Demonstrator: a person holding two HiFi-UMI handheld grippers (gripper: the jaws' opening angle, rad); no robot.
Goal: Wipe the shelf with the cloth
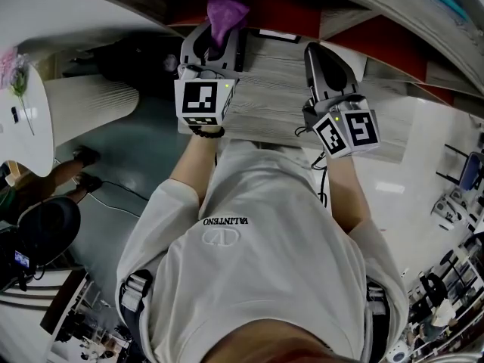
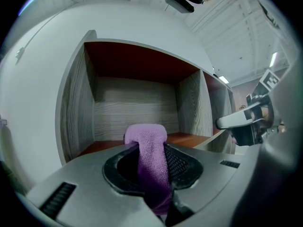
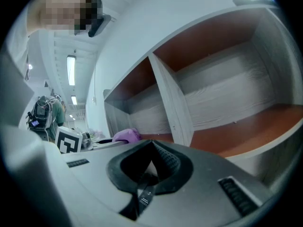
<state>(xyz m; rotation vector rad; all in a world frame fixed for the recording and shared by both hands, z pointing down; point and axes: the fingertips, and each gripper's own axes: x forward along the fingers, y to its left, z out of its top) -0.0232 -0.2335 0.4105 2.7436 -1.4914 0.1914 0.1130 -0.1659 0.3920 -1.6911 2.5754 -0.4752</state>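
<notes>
A purple cloth [image 1: 227, 10] is pinched in my left gripper [image 1: 219, 42], which is shut on it; its folded top sticks out past the jaws. In the left gripper view the cloth [image 2: 150, 148] hangs between the jaws of the left gripper [image 2: 154, 141], just in front of an open shelf compartment [image 2: 137, 110] with grey wood walls and a red-brown floor. My right gripper [image 1: 318, 55] is shut with nothing in it, beside the left one over the grey wood board [image 1: 272, 89]. From the right gripper [image 3: 151, 148] I see the cloth [image 3: 125, 135] at the left.
A grey wood divider [image 3: 170, 108] separates two compartments; the right one has a red-brown floor [image 3: 246, 126]. A round white table [image 1: 30, 119] stands at the left, with a seated person's legs [image 1: 72, 172] near it. Glossy floor lies right of me [image 1: 423, 150].
</notes>
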